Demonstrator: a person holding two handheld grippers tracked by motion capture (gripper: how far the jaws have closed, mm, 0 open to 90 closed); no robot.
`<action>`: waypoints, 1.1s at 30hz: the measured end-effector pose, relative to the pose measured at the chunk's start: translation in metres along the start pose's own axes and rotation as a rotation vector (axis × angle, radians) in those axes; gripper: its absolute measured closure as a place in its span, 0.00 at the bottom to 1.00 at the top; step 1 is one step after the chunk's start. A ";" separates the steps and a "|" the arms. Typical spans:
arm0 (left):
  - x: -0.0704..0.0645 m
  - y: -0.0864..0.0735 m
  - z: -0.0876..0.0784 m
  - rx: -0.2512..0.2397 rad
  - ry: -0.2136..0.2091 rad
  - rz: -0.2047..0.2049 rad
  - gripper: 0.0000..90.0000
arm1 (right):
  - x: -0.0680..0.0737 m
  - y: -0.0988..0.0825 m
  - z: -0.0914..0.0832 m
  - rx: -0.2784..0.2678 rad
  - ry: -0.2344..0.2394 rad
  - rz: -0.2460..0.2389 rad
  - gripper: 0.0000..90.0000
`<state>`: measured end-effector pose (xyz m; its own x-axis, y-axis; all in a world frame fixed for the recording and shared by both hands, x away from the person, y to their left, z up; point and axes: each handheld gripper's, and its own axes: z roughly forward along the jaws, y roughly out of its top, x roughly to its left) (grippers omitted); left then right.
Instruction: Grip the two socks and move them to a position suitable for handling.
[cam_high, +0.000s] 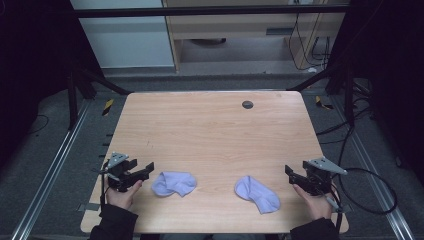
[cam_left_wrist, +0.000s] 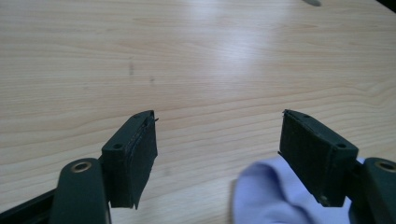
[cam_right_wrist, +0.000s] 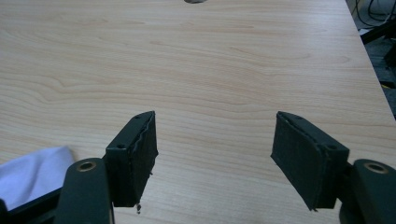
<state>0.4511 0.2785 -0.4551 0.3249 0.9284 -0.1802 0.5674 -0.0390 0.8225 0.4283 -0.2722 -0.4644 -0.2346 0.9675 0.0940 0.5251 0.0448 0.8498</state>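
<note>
Two pale lavender socks lie near the table's front edge. The left sock (cam_high: 173, 183) is crumpled just right of my left gripper (cam_high: 142, 169), which is open and empty; in the left gripper view this sock (cam_left_wrist: 275, 196) shows low between the jaws, toward the right one. The right sock (cam_high: 257, 193) lies flat, left of my right gripper (cam_high: 289, 172), also open and empty. In the right gripper view a corner of that sock (cam_right_wrist: 32, 172) peeks in at the lower left, outside the jaws. A hand holds each gripper.
The wooden table (cam_high: 210, 130) has a dark round grommet (cam_high: 247, 104) near its far edge. Black frame posts and cables stand around the table; a cable loops on the floor at the right (cam_high: 372, 192).
</note>
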 end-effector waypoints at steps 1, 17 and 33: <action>-0.008 0.000 0.000 0.006 -0.016 0.008 0.30 | 0.000 0.000 -0.001 -0.002 0.002 -0.002 0.34; -0.071 -0.002 0.012 0.044 -0.077 0.136 0.33 | 0.031 0.009 -0.012 0.021 0.094 -0.104 0.45; -0.134 0.005 0.037 0.034 -0.133 0.223 0.37 | 0.043 -0.001 -0.022 0.038 0.155 -0.124 0.53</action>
<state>0.4383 0.1406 -0.4472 0.5405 0.8386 -0.0679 0.4952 -0.2519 0.8314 0.4000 -0.2358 -0.4494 -0.4205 0.9045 0.0712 0.5143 0.1729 0.8400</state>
